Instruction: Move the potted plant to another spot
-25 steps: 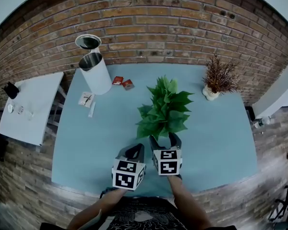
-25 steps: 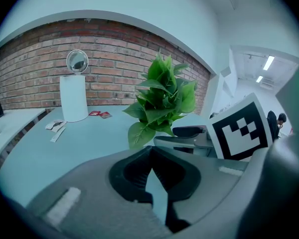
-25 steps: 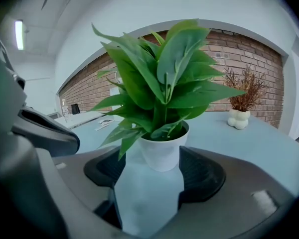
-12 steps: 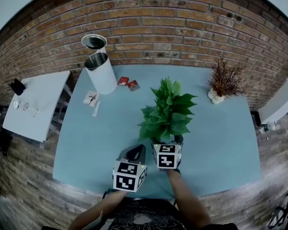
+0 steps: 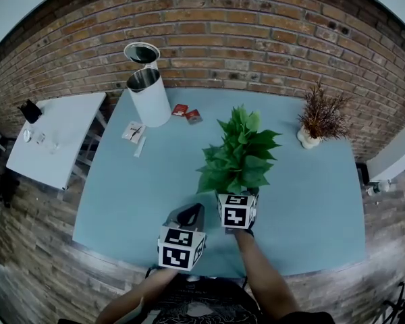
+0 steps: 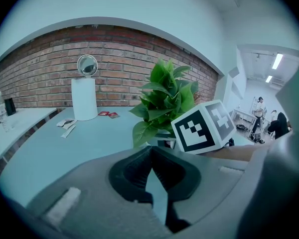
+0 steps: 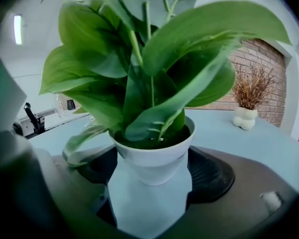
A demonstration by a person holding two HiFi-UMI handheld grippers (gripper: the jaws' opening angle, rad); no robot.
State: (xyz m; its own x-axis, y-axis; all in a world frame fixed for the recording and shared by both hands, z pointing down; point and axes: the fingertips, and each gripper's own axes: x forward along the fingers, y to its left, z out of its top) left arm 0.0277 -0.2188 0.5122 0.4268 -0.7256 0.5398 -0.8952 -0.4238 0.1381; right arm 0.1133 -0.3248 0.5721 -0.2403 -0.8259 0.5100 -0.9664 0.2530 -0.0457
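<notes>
The potted plant (image 5: 236, 157) has broad green leaves and a small white pot (image 7: 152, 163). It stands on the blue table (image 5: 121, 194), near the front middle. My right gripper (image 5: 237, 194) is right behind it, with the pot between its jaws. The jaws are spread wide and are closing; a thin gap shows at each side of the pot. My left gripper (image 5: 192, 211) hangs just to the left, beside the plant (image 6: 164, 98). Its fingertips meet and nothing is between them.
A tall white bin (image 5: 148, 96) with an open lid stands at the back left, with red packets (image 5: 187, 113) and white sachets (image 5: 135, 132) beside it. A dried plant in a white vase (image 5: 317, 117) is at the back right. A white side table (image 5: 54, 137) lies left, and a brick wall behind.
The right gripper has drawn a little nearer the table's front edge and its fingers sit lower round the pot. The left gripper has stayed where it was.
</notes>
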